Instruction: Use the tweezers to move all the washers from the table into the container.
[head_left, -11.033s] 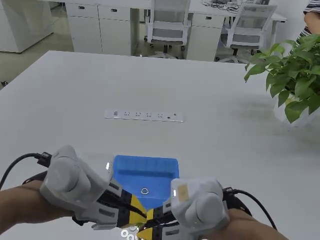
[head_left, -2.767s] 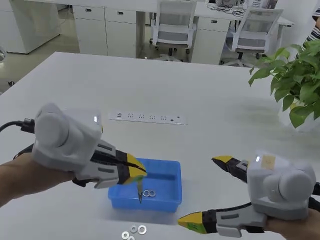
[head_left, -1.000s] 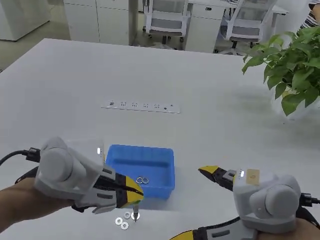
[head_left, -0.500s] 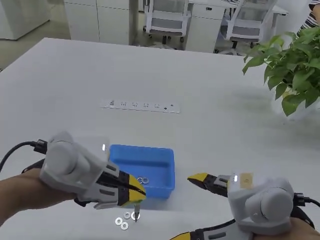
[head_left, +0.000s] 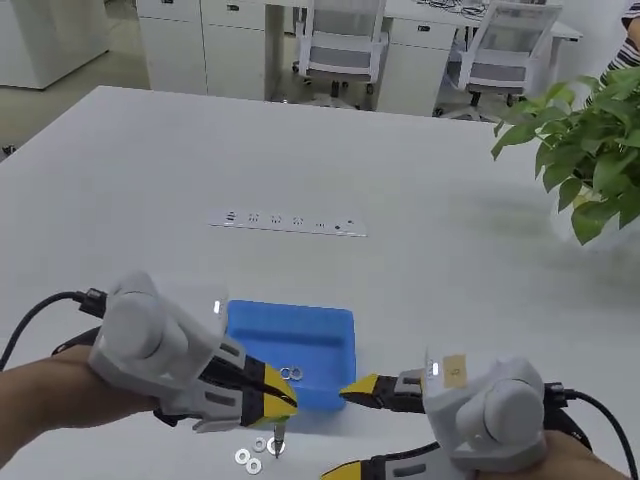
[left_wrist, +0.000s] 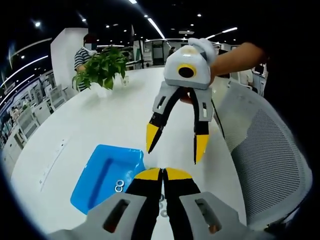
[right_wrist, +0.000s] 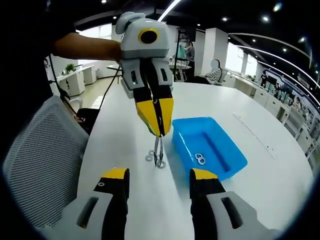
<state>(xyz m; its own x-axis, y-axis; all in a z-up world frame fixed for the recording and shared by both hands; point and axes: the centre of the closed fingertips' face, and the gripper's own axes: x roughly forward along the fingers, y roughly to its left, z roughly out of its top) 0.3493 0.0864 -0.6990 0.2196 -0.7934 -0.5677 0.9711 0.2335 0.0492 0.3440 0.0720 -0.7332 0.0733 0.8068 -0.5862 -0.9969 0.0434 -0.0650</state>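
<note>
Resting on the white counter (head_left: 450, 260), just in front of the near wall of the blue rectangular plastic container (head_left: 335, 335), a few small silver metal ring washers (head_left: 256, 458) lie in a tight cluster. Two more washers (head_left: 291, 374) sit inside the container; task judged partway done.

Thin metal tweezers (head_left: 277, 438) point straight down, tips at the cluster's edge. In the right gripper view the tips appear to be on one washer, but a grip on it cannot be confirmed.

Left tool (head_left: 285, 398): yellow-tipped jaws pressed together on the tweezers' upper part, which both carries and squeezes them. The vertical hold is judged to let the fine tips reach a flat ring from above.

Right tool (head_left: 335, 430): jaws spread apart, holding nothing, hovering near the cluster and facing the left tool; probably standing by.

The container standing so close to the cluster keeps each carry short.
</note>
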